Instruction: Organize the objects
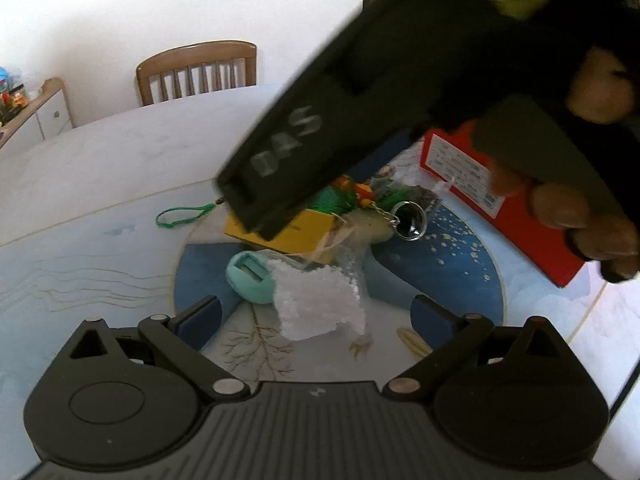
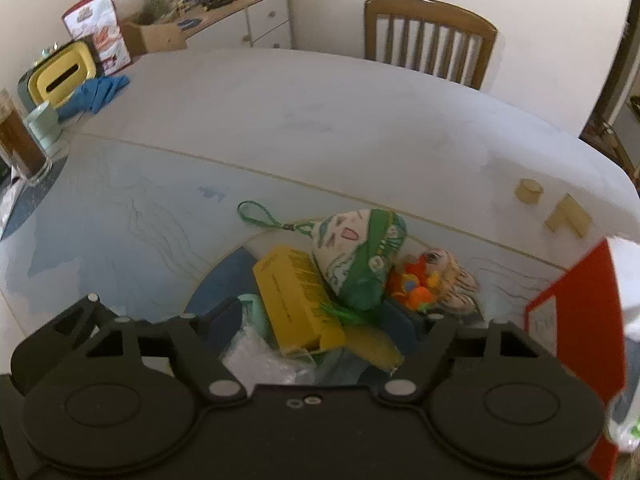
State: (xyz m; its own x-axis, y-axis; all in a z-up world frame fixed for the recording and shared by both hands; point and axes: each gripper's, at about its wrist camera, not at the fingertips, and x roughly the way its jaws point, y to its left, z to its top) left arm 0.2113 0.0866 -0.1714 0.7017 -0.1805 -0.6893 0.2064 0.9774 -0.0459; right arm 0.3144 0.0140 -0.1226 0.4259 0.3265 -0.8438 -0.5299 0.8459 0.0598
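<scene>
Soft daylight, overexposed pale tabletop, motion blur, fisheye-curved edges

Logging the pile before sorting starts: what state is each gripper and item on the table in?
Left gripper: open, empty, over the clear crinkled plastic bag.
Right gripper: open, over the pile, holding nothing.
Yellow rectangular box: closed, lying flat.
Green-and-white fabric pouch: leaning on the yellow box.
Red flat box: lying flat beside the pile.
Round metal keyring: lying loose.
</scene>
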